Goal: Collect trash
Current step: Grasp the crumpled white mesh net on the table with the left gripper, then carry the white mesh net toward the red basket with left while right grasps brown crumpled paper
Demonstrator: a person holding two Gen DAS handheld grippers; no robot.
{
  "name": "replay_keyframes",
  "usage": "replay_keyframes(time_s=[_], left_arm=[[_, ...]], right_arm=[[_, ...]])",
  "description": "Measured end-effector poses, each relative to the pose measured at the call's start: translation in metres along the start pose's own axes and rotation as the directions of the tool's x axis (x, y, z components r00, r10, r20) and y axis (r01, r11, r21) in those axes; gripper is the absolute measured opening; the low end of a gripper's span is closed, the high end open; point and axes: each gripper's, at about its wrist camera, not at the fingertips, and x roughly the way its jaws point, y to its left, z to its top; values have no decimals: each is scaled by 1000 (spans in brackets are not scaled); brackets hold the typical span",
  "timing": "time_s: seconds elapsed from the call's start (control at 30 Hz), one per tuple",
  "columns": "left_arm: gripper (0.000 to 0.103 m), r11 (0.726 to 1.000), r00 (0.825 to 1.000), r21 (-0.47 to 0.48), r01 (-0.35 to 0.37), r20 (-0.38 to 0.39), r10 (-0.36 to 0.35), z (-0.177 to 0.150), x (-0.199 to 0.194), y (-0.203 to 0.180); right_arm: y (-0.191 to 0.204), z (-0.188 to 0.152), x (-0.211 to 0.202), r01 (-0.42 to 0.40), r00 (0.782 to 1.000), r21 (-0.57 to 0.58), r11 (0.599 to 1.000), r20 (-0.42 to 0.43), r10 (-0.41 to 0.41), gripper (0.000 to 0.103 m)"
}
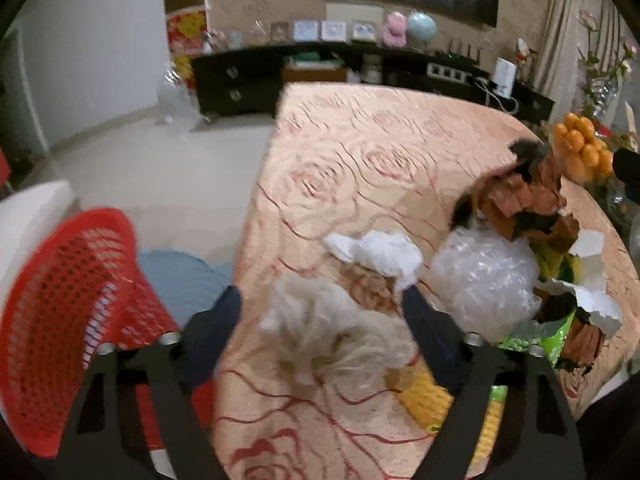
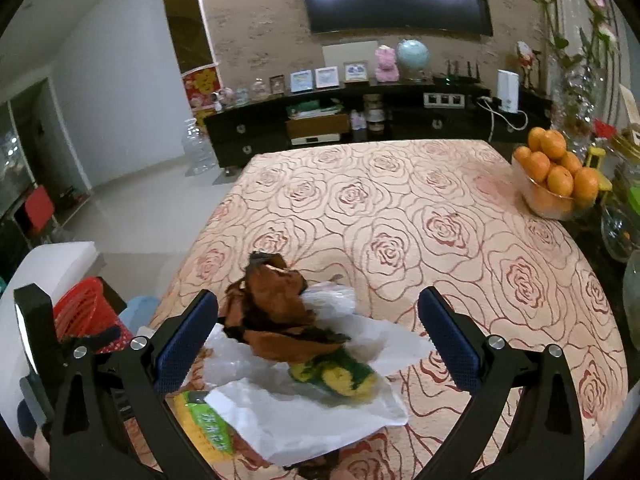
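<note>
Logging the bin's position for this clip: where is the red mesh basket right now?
The red mesh basket sits off the table's left edge, lower left in the left wrist view beside the left gripper; the right wrist view shows it low left too.

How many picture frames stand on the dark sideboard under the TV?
4 in the right wrist view: a small dark one at the left, then three light ones in a row, ending beside the pink figurine. Others may hide behind ornaments.
</note>
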Motion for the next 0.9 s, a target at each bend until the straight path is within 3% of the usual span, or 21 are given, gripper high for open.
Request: replay_keyframes(time_s=[0.2,0.43,0.5,0.9], left_arm=[[41,1000,999,-12,25,-33,-25,-5,15,3],[29,995,996,-48,86,-12,-86,-11,3,13],[21,993,995,-63,101,0,-102,-12,-4,17],[19,986,979,-46,162,134,-155,-11,-60,21]], right_arm=[[-3,-3,10,-11,999,11,1000,-34,12,97],[4,-5,12,-24,999,2,1000,-39,24,97],[3,-4,13,-28,999,1,1000,-38,28,97],[-7,-1,18,-51,998,56,997,-32,53,97]])
